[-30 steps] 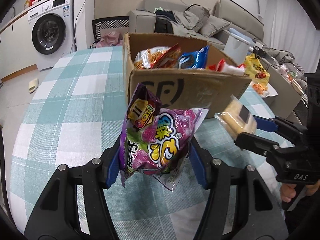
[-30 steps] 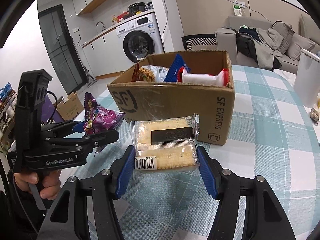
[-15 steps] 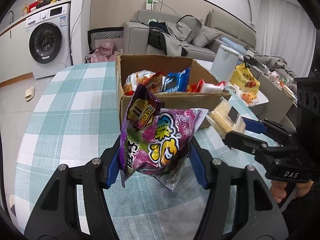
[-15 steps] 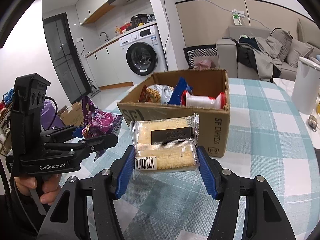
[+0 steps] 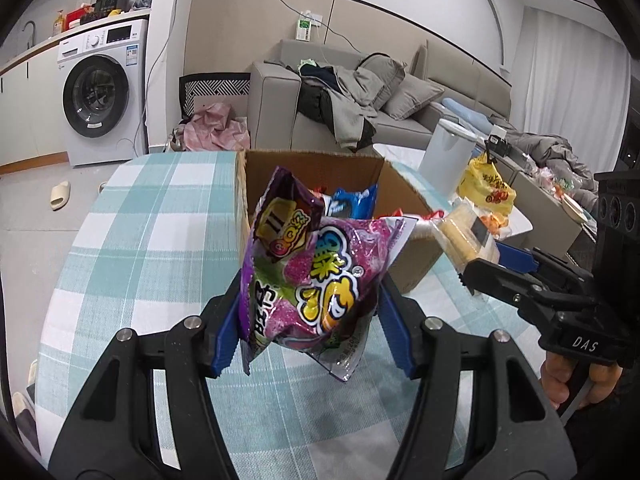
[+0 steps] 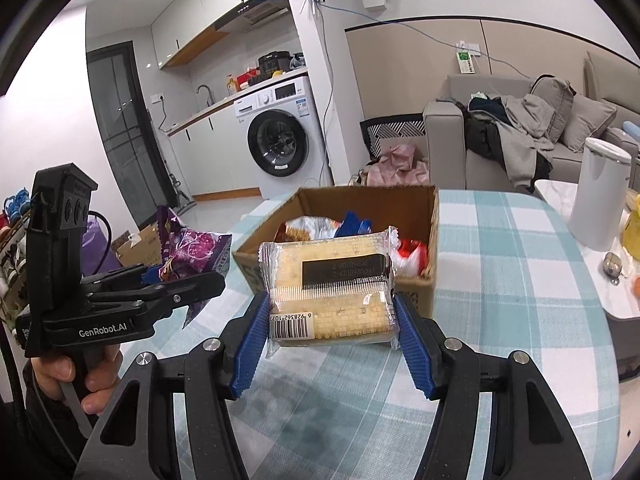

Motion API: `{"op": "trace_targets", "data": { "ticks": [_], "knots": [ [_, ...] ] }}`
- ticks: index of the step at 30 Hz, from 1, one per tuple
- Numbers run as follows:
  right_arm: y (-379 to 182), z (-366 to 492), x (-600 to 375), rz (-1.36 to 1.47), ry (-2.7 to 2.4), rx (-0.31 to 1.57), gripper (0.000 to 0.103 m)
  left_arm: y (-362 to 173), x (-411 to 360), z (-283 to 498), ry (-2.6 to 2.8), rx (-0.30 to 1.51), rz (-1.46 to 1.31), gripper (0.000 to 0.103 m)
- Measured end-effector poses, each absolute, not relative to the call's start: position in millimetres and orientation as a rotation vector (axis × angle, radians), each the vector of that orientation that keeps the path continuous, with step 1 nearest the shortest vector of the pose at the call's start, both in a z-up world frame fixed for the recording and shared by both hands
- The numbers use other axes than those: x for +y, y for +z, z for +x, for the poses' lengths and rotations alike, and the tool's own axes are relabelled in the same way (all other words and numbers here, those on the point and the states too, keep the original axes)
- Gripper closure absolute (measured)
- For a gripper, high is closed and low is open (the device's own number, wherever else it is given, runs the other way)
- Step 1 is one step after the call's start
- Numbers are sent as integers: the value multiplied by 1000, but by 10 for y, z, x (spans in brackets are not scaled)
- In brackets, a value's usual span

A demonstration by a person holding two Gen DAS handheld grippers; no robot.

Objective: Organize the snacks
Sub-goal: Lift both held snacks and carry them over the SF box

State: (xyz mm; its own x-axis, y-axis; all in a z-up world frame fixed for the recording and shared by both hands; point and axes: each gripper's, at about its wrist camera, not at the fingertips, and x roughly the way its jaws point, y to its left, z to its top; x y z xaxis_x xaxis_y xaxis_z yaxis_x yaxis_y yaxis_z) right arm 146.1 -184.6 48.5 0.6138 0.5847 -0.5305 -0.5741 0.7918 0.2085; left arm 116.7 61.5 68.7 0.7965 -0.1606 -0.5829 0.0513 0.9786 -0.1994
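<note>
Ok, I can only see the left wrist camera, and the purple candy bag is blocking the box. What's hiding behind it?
Observer: In the right wrist view, an orange snack bag lies in the cardboard box beside the blue packet.
Operator: And the biscuits? I only see their edge!
Observer: The cracker pack faces that camera flat-on, with a barcode at its lower left, pinched in the right gripper.
Operator: Who holds my gripper?
Observer: A bare hand squeezes the handle of the left gripper, which clamps the purple candy bag.
</note>
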Motion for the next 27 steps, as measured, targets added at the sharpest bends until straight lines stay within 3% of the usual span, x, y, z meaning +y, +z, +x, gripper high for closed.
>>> {"op": "trace_targets", "data": {
  "ticks": [27],
  "knots": [
    [810, 2137, -1884, 79, 564, 573, 40, 906, 638, 2109, -81, 608, -157, 44]
  ]
}}
